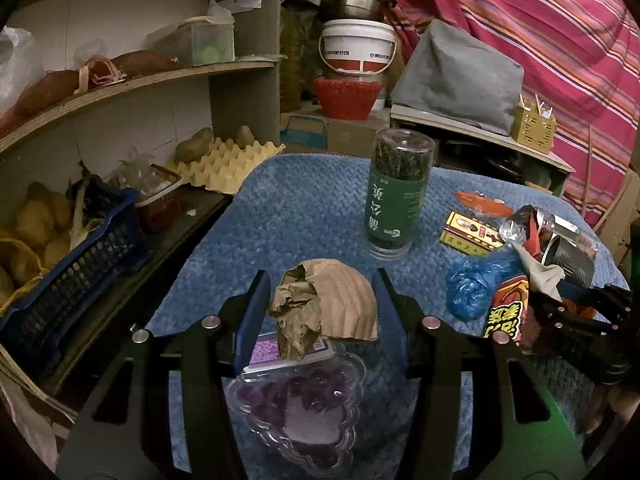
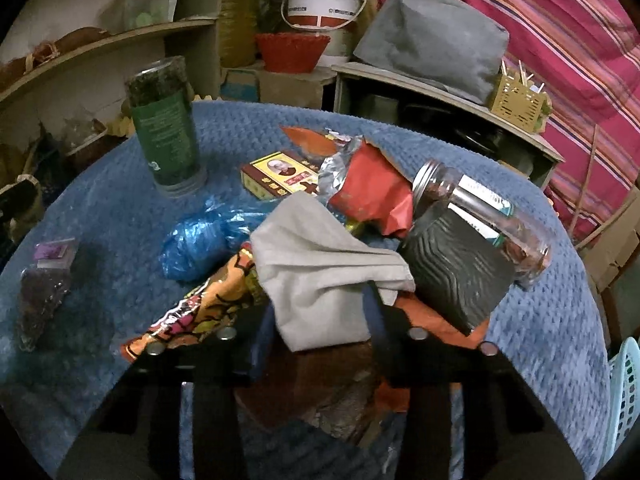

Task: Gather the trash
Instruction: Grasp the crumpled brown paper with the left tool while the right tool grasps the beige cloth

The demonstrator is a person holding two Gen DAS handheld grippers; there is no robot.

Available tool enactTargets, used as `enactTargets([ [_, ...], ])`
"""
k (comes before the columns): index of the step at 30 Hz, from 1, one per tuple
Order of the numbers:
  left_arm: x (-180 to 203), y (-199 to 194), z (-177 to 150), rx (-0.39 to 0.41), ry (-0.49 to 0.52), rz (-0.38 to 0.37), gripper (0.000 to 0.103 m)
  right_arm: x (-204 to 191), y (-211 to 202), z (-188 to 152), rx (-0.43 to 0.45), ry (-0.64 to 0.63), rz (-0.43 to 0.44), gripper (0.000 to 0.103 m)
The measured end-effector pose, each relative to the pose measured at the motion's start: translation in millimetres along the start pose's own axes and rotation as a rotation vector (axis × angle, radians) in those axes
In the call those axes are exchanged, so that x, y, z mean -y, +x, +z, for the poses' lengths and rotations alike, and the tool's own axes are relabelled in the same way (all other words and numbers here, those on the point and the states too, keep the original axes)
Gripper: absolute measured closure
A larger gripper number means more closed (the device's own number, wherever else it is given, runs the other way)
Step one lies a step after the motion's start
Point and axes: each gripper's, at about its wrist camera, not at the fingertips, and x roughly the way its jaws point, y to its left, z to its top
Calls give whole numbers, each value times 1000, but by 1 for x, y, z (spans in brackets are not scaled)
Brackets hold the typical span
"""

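Note:
In the left wrist view my left gripper is open, its blue fingers on either side of a crumpled brown corrugated paper piece, which rests over a clear clamshell box of purple fruit. In the right wrist view my right gripper is shut on a pile of trash: a grey cloth, a colourful snack wrapper and orange-brown packaging. A black ribbed paper cup, a red wrapper and a blue plastic bag lie against the pile on the blue mat.
A tall green tea jar stands mid-table. A small yellow-red box and a clear lidded jar lie to the right. Shelves with potatoes, a blue crate and an egg tray stand on the left. Bucket, red basket behind.

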Motion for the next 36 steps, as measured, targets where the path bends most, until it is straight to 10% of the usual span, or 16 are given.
enactTargets([
  [9, 11, -7, -1, 14, 20, 6, 52, 15, -24, 1, 74, -3, 17, 85],
  [36, 58, -38, 2, 44, 96, -17, 51, 79, -89, -18, 163, 54, 2, 85],
])
